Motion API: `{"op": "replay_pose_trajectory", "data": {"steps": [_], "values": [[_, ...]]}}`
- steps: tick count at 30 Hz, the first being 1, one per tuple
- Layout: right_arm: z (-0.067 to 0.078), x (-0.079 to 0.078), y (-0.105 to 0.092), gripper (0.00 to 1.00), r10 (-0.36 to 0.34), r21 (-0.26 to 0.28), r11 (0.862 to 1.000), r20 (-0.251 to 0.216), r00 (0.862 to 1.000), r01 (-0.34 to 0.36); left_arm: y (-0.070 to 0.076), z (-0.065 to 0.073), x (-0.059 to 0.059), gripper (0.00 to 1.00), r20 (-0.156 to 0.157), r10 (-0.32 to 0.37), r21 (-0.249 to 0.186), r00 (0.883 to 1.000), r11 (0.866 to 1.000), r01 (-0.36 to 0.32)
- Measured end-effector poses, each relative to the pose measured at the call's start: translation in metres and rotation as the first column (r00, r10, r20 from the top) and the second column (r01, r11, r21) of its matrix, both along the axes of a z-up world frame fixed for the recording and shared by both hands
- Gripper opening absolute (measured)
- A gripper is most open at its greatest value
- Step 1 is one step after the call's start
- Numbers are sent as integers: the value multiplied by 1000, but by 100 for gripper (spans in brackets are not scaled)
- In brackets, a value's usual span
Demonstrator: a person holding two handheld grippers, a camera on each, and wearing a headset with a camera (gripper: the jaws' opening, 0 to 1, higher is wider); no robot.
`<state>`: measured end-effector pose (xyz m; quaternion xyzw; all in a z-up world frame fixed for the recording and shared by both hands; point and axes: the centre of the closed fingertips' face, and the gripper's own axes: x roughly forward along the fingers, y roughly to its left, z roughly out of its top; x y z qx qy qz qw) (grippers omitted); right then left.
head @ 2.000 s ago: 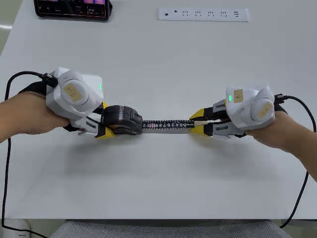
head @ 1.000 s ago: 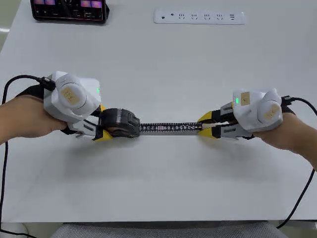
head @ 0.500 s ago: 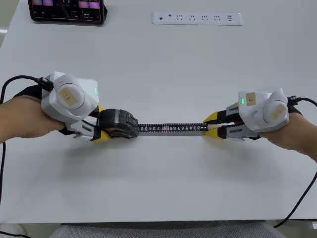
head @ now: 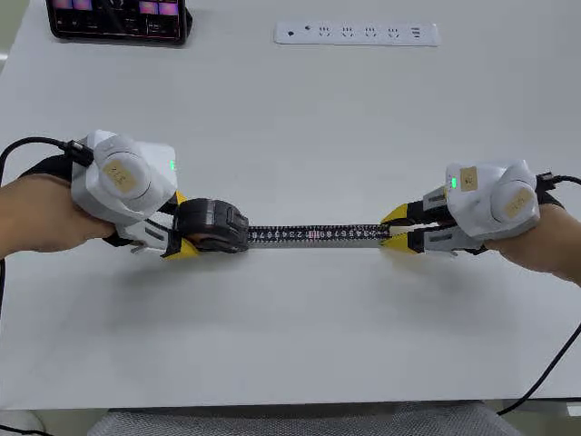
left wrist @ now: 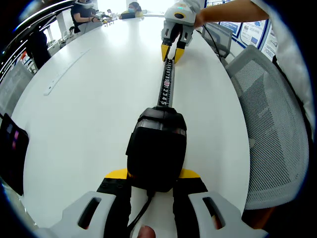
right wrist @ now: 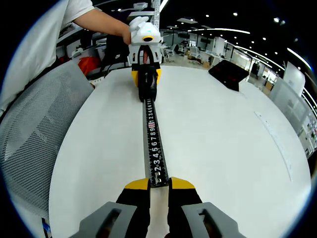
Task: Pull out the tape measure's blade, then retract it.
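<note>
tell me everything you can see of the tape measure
The tape measure has a black, plastic-looking case lying on the white table, clamped between the left gripper's yellow-tipped jaws. Its dark blade, with white numerals and a red mark, is drawn out straight to the right gripper, which pinches its end.

The left gripper (head: 184, 227) is held low at the left, jaws clamped on the tape measure (head: 213, 222); the right gripper (head: 396, 231) is held at the right, jaws pinched on the blade (head: 313, 234) tip; tips are pointed inward, well apart; each is gripped by a hand.
</note>
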<state>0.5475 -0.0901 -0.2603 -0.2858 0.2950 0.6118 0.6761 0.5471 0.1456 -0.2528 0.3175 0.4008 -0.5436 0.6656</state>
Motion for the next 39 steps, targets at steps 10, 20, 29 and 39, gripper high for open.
{"op": "replay_pose_trajectory", "data": {"steps": [10,20,29,39], "values": [[-1,-2,-11,9,-7,-20,1000,-9,1000,7,0,0,-1,27,-4,-2,3,1000,1000,2],[-1,-3,-19,9,-5,-38,999,-9,1000,4,0,1,-1,27,0,-7,8,1000,1000,7],[-1,-4,-28,9,-8,-55,998,-12,1000,8,-1,1,-1,27,0,-6,8,1000,1000,6],[0,-3,-41,8,-19,-75,997,-13,1000,18,-1,1,-1,27,0,-10,11,1000,1000,10]]}}
